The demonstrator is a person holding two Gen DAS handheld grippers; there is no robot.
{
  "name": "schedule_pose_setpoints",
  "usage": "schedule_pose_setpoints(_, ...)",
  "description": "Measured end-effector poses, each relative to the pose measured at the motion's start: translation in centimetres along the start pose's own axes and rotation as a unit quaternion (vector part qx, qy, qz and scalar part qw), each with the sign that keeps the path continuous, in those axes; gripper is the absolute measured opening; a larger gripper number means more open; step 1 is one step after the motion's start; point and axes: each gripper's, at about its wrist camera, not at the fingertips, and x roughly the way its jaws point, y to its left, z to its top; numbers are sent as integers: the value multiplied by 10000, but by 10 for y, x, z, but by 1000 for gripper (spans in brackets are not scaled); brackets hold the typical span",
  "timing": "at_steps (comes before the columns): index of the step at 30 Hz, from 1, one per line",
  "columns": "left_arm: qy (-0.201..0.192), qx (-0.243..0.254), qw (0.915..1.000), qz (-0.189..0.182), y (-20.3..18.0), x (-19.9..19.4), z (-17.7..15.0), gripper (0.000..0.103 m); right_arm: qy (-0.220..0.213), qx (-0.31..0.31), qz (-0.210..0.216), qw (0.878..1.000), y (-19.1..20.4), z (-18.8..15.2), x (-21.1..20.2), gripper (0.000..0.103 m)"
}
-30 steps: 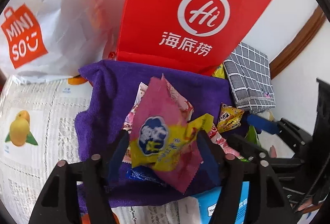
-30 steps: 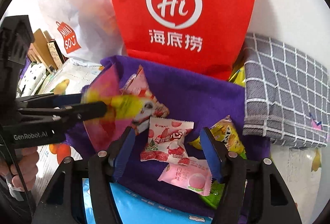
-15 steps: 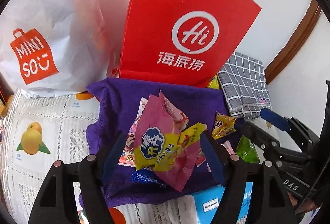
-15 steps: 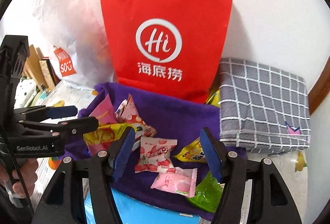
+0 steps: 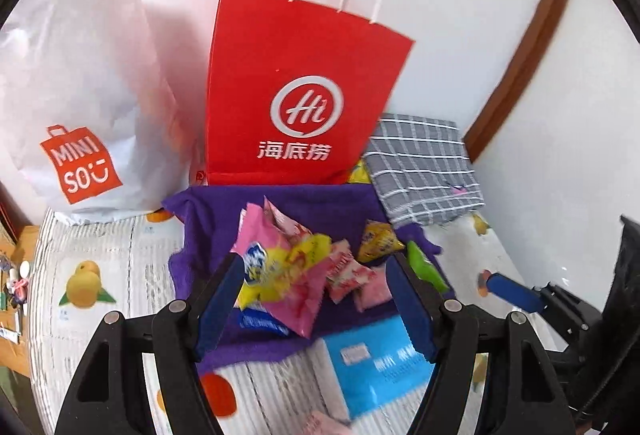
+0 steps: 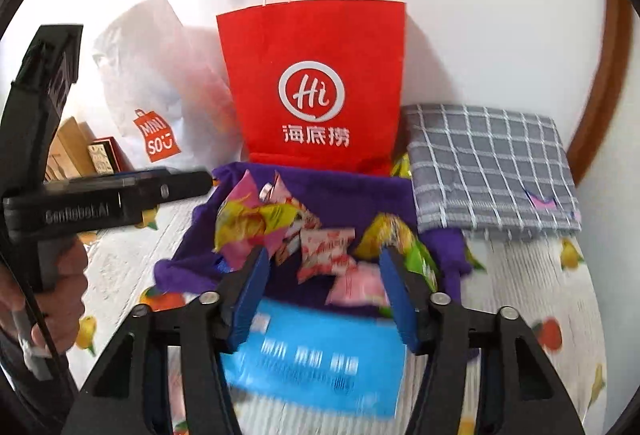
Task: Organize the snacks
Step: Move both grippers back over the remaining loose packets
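- Two sets of fingers are mine, and both point down at a pile of snack packets on a purple cloth (image 5: pixel 312 203).
- On my left gripper (image 5: pixel 315 261) the fingers stand apart and clamp nothing.
- A pink-and-yellow packet (image 5: pixel 280 267) lies on the cloth just inside the left-hand finger. I cannot tell if it touches the pad.
- A yellow packet (image 5: pixel 378 241) and a green packet (image 5: pixel 424 267) lie beside the right-hand finger.
- On my right gripper (image 6: pixel 324 255) the fingers have just been closing but are parted, with nothing pressed between them.
- Red-and-white packets (image 6: pixel 324 247) and a pale pink packet (image 6: pixel 356 285) show in their gap, lying on the cloth.
- A blue box (image 6: pixel 316 363) sits under the fingers on the counter (image 5: pixel 100 275).
- Beyond the fingertips a red paper bag (image 5: pixel 304 91) stands upright.
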Motion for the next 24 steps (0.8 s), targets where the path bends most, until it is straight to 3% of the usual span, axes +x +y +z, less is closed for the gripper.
schedule_pose_setpoints(4, -23, -1, 9999, 120, 2, -34, -19, 71, 2, 247, -135, 9996, -1, -24, -25, 53)
schedule_pose_setpoints(12, 42, -233, 9995, 222, 21, -83, -63, 71, 503, 625, 302, 9963, 19, -88, -44, 53)
schedule_pose_setpoints(20, 7, -350, 9990, 294, 33, -119, -102, 71, 1016, 598, 512, 9917, 59, -135, -44, 53)
schedule_pose_setpoints(24, 48, -473, 9983, 324, 44, -128, -117, 71, 1457, 906, 774, 9821, 70, -151, -32, 50)
